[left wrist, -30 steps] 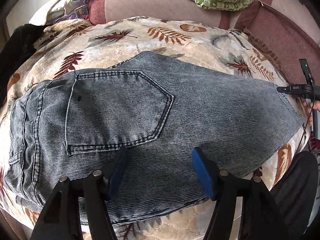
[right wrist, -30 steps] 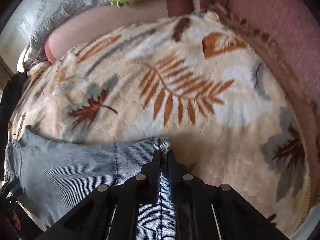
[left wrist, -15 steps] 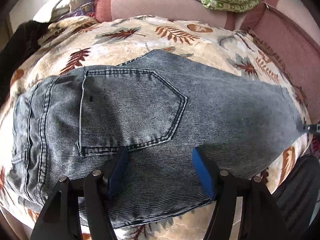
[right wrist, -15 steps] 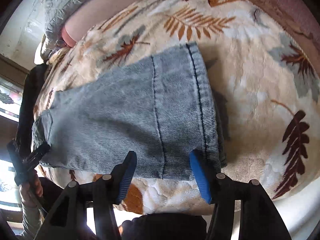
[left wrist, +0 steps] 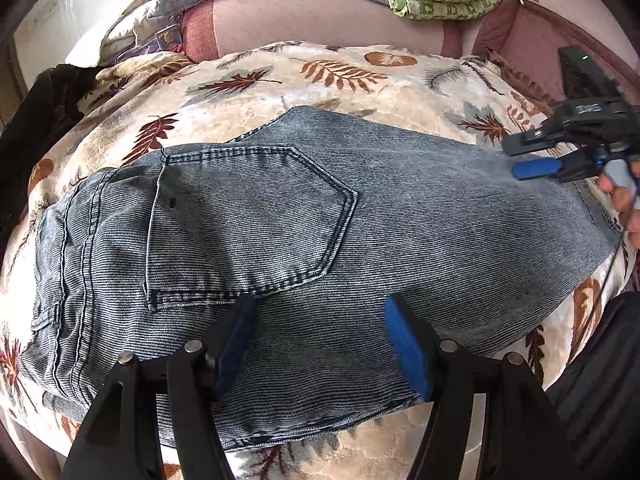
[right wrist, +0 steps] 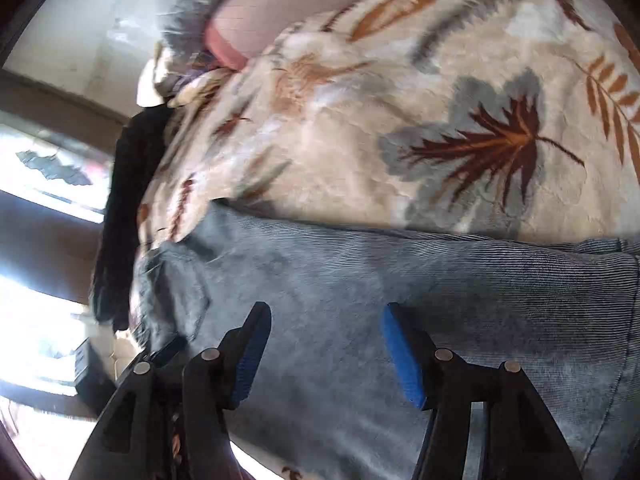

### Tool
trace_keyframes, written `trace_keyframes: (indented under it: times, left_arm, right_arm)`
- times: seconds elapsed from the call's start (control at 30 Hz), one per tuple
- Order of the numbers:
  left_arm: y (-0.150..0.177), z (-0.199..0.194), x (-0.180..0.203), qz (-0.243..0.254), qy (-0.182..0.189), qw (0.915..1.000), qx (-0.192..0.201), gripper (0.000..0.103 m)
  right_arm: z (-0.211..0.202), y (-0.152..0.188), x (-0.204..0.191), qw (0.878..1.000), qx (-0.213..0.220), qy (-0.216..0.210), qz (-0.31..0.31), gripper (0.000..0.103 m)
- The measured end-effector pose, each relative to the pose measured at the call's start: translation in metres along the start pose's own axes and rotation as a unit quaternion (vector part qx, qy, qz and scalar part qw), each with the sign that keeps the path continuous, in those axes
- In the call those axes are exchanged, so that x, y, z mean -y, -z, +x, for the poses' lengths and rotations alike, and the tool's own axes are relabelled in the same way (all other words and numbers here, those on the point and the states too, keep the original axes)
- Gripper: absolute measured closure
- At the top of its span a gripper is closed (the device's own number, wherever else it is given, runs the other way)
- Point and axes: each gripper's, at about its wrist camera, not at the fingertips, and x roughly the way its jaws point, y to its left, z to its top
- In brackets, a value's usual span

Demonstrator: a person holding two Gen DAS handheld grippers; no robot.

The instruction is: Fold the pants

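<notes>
Both tools stand open above the folded jeans (left wrist: 400, 216), which lie flat on the leaf-print blanket (left wrist: 360, 92). The left tool (left wrist: 320, 336) grips nothing. The right tool (right wrist: 324, 344), its jaws just opened, holds nothing either.
</notes>
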Motion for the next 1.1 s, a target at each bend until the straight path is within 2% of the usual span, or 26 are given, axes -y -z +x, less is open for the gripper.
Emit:
trace_keyframes:
  times: [0.03,0.07,0.17,0.23,0.37,0.5,0.57,0.67,0.73,0.8,0.83,1.03,1.1]
  left_arm:
    - [-0.001,-0.004,-0.002,-0.006,0.007,0.9999,0.004,0.036]
    - [-0.001,-0.01,-0.007,-0.016,0.016,0.9996,0.016,0.036]
    - [-0.011,-0.025,-0.028,-0.06,0.021,0.9967,0.051,0.035]
    - [-0.022,-0.027,-0.046,-0.095,0.024,0.9932,0.063,0.035]
    - [-0.034,-0.019,-0.084,-0.163,-0.017,0.9854,0.046,0.035]
    - [-0.031,-0.016,-0.108,-0.202,-0.026,0.9781,0.042,0.035]
    - [-0.029,-0.015,-0.111,-0.204,-0.029,0.9775,0.043,0.035]
    - [-0.028,-0.008,-0.114,-0.203,-0.029,0.978,0.037,0.035]
    - [-0.026,-0.004,-0.116,-0.207,-0.023,0.9775,0.034,0.035]
    - [-0.024,-0.003,-0.116,-0.203,-0.02,0.9783,0.034,0.035]
    - [-0.024,-0.002,-0.116,-0.2,-0.019,0.9791,0.033,0.035]
    - [-0.019,0.004,-0.114,-0.184,-0.02,0.9819,0.038,0.035]
    - [-0.018,0.004,-0.112,-0.175,-0.024,0.9834,0.04,0.035]
  right_arm:
    - [0.008,-0.002,0.007,1.0,-0.007,0.014,0.017,0.042]
    - [0.008,-0.003,0.004,1.0,0.0,0.01,0.015,0.042]
    - [-0.002,-0.01,-0.032,0.999,0.016,-0.025,-0.036,0.042]
    - [0.003,-0.025,-0.066,0.996,0.018,-0.026,-0.08,0.042]
    - [0.042,-0.058,-0.13,0.988,-0.013,-0.03,-0.151,0.042]
    - [0.091,-0.077,-0.176,0.976,-0.056,0.007,-0.209,0.044]
    - [0.111,-0.081,-0.186,0.972,-0.07,0.026,-0.222,0.049]
    - [0.14,-0.079,-0.194,0.964,-0.103,0.056,-0.24,0.069]
    - [0.155,-0.077,-0.195,0.956,-0.121,0.094,-0.251,0.074]
    - [0.154,-0.077,-0.196,0.957,-0.11,0.09,-0.252,0.082]
    - [0.152,-0.077,-0.197,0.956,-0.105,0.092,-0.257,0.094]
    - [0.135,-0.073,-0.213,0.939,-0.037,0.138,-0.314,0.098]
    - [0.14,-0.069,-0.216,0.927,-0.026,0.163,-0.336,0.097]
